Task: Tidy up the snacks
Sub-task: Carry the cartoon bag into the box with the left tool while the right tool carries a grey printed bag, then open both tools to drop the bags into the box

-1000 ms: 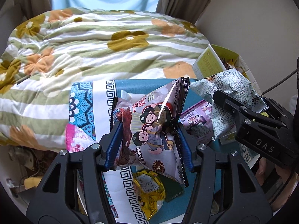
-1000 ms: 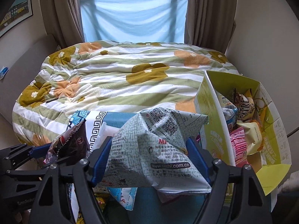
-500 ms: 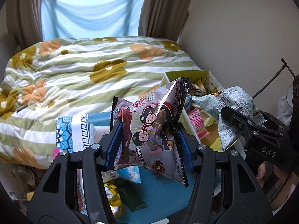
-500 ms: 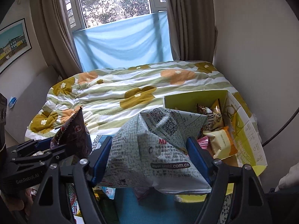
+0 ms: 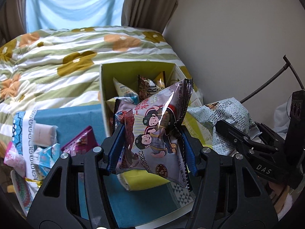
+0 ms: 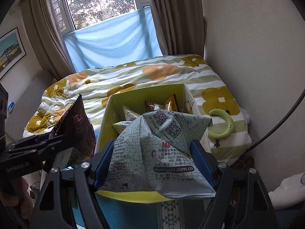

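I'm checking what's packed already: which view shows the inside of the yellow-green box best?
The left wrist view: the yellow-green box shows several packets standing inside, above the held cartoon snack bag. In the right wrist view the held printed bag hides most of its interior.

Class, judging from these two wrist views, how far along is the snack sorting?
Done: several packets already stand in the yellow-green box. In hand: the left gripper holds a cartoon-print packet; the right gripper holds a pale printed bag, both at the box. Left: loose snacks on the blue cloth.
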